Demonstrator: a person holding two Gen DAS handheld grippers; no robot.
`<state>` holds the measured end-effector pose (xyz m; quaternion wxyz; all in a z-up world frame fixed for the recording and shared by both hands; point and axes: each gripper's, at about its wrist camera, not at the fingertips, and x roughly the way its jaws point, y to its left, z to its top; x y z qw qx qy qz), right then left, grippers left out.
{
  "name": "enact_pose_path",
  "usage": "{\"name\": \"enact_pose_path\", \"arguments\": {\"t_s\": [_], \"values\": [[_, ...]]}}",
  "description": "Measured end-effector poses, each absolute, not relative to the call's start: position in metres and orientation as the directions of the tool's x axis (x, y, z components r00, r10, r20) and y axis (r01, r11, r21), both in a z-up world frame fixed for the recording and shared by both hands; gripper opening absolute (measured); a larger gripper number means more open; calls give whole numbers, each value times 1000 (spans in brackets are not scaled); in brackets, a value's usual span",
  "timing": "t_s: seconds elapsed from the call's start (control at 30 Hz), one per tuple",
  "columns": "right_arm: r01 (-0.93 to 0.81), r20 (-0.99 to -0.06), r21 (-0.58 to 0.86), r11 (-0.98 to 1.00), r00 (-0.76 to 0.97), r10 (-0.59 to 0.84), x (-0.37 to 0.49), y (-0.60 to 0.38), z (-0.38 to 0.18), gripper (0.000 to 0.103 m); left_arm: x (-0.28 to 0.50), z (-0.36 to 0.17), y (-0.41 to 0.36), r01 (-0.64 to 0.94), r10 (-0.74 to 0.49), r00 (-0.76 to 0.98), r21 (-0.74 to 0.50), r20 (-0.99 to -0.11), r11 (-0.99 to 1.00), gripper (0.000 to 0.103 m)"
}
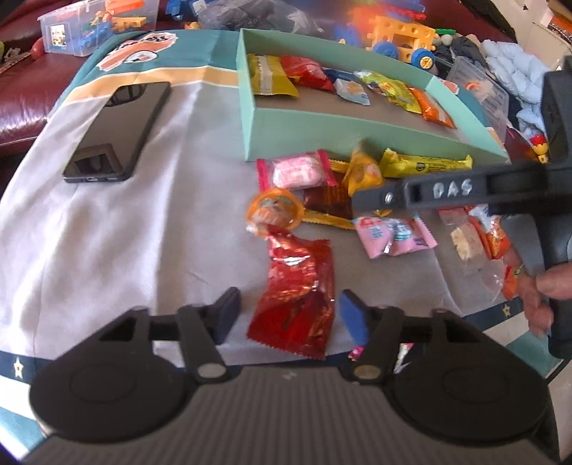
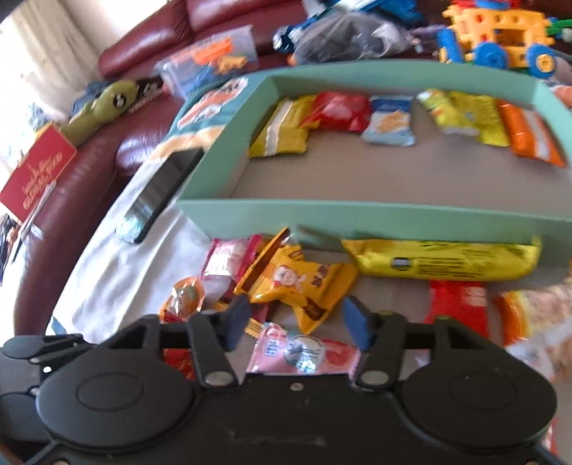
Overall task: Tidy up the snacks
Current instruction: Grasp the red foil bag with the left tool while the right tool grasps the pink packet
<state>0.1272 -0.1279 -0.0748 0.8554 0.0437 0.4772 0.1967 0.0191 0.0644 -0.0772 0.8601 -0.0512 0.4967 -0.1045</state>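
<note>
A mint-green box (image 1: 321,121) (image 2: 357,218) holds a row of several snack packets along its far wall. More snacks lie loose on the cloth in front of it. My left gripper (image 1: 290,314) is open, with a crumpled red foil packet (image 1: 296,304) lying between its blue pads, which stand just clear of it. My right gripper (image 2: 296,320) is open low over the pile, a yellow packet (image 2: 304,286) just past its tips and a pink packet (image 2: 304,352) under it. One of its fingers (image 1: 379,195) reaches in from the right, held by a hand (image 1: 543,297).
A black phone (image 1: 118,132) (image 2: 161,193) lies left of the box. A long yellow bar (image 1: 425,164) (image 2: 443,261) rests against the box's front wall. Toy bins (image 1: 96,25), a block vehicle (image 1: 404,39) and a maroon sofa (image 2: 89,171) surround the cloth.
</note>
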Motion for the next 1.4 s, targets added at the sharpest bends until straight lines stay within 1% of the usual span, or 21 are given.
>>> {"name": "enact_pose_path", "arguments": {"t_s": [0.03,0.1,0.2,0.3,0.4,0.57,0.87,0.93,1.0,1.07,1.1,1.17,1.2,1.23,1.3,1.33,1.37,1.4], "values": [[-308,-809,265,914,445,384,128,-124,-79,47,19,-78,66,124,-223,486,-185,-845,975,68],[-345,-814,264,901,422,400,124,-120,-81,47,20,-79,69,119,-224,482,-190,-847,975,68],[-392,-825,303,869,348,445,115,-120,-81,47,23,-79,69,121,-222,481,-187,-848,975,69],[-451,-840,245,858,343,420,99,-116,-79,47,24,-78,68,125,-216,480,-178,-850,976,70],[-476,-849,240,846,320,421,86,-120,-79,47,22,-78,71,122,-209,477,-171,-854,978,73],[-488,-861,235,841,297,413,74,-132,-78,47,24,-78,71,113,-200,476,-166,-856,980,74],[-515,-862,204,832,309,402,53,-147,-69,47,31,-78,54,168,-203,466,-140,-861,976,77],[-519,-862,210,828,302,408,55,-148,-70,47,34,-80,47,183,-200,465,-128,-862,975,73],[-536,-867,210,818,285,409,54,-145,-74,49,35,-79,40,191,-160,489,-74,-858,979,39],[-556,-868,202,806,280,411,51,-142,-74,56,36,-78,42,190,-178,481,-97,-858,977,38],[-565,-869,200,800,275,412,48,-142,-74,57,36,-78,43,188,-188,477,-109,-859,976,38],[-587,-870,196,786,265,415,43,-143,-72,66,34,-78,45,186,-186,477,-108,-859,976,38],[-601,-871,190,776,261,416,39,-144,-71,68,33,-77,46,185,-187,475,-111,-860,977,39],[-611,-873,180,771,262,412,37,-143,-72,70,32,-77,46,182,-189,473,-114,-861,977,39],[-629,-877,152,762,270,397,32,-143,-72,69,32,-77,46,179,-186,470,-113,-863,977,40],[-638,-880,124,760,284,382,29,-142,-72,64,32,-77,45,181,-182,469,-108,-864,978,42],[-643,-884,93,760,298,360,27,-140,-74,53,32,-77,43,185,-182,466,-106,-866,977,49],[-642,-888,62,764,314,336,25,-138,-77,49,31,-78,42,190,-182,464,-103,-867,976,56]]}}
